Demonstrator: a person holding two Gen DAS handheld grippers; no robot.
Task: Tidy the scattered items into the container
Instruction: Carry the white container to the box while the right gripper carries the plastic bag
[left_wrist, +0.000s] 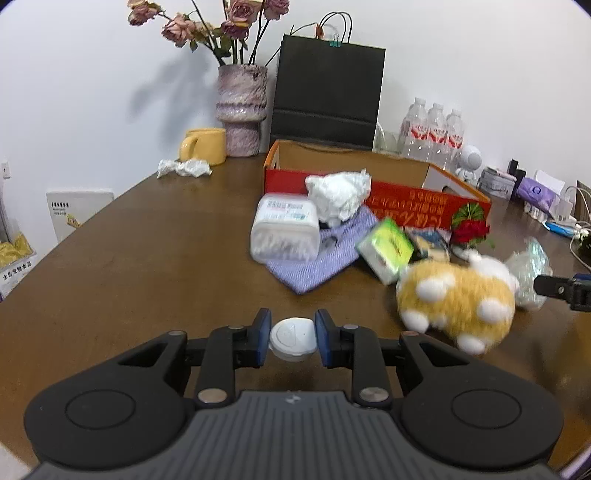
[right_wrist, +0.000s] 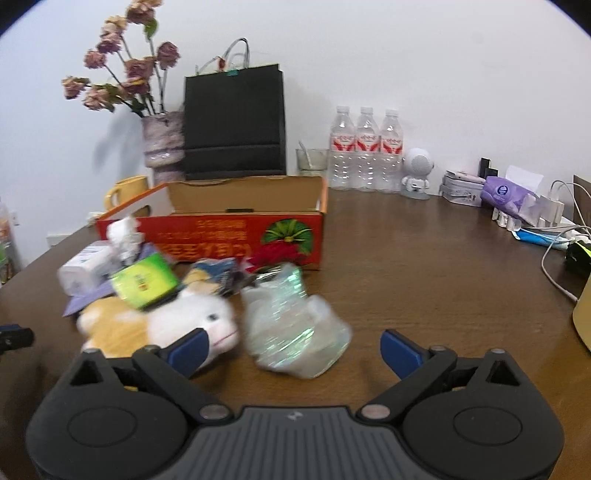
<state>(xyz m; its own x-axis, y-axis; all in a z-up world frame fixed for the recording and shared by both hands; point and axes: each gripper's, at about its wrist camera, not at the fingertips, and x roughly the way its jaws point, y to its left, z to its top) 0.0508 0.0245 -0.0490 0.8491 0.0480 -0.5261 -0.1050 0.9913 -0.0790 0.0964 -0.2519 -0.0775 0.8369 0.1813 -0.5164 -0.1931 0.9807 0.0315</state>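
My left gripper (left_wrist: 292, 338) is shut on a small round white case (left_wrist: 293, 339), held low over the brown table (left_wrist: 147, 258). The open red cardboard box (left_wrist: 413, 201) stands behind a pile: a clear cotton-swab tub (left_wrist: 284, 229), crumpled white paper (left_wrist: 338, 195), purple cloth (left_wrist: 317, 258), a green packet (left_wrist: 388, 249), a yellow-and-white plush toy (left_wrist: 454, 299). My right gripper (right_wrist: 293, 347) is wide open, its fingers either side of a crumpled clear plastic bag (right_wrist: 295, 328). The box (right_wrist: 229, 236) and the plush (right_wrist: 159, 325) also show in the right wrist view.
A yellow mug (left_wrist: 205, 146), a vase of dried flowers (left_wrist: 242, 110) and a black paper bag (left_wrist: 327, 96) stand at the back. More crumpled paper (left_wrist: 184, 168) lies near the mug. Water bottles (right_wrist: 365, 147), a small white robot figure (right_wrist: 417, 171), tissues and cables line the right edge.
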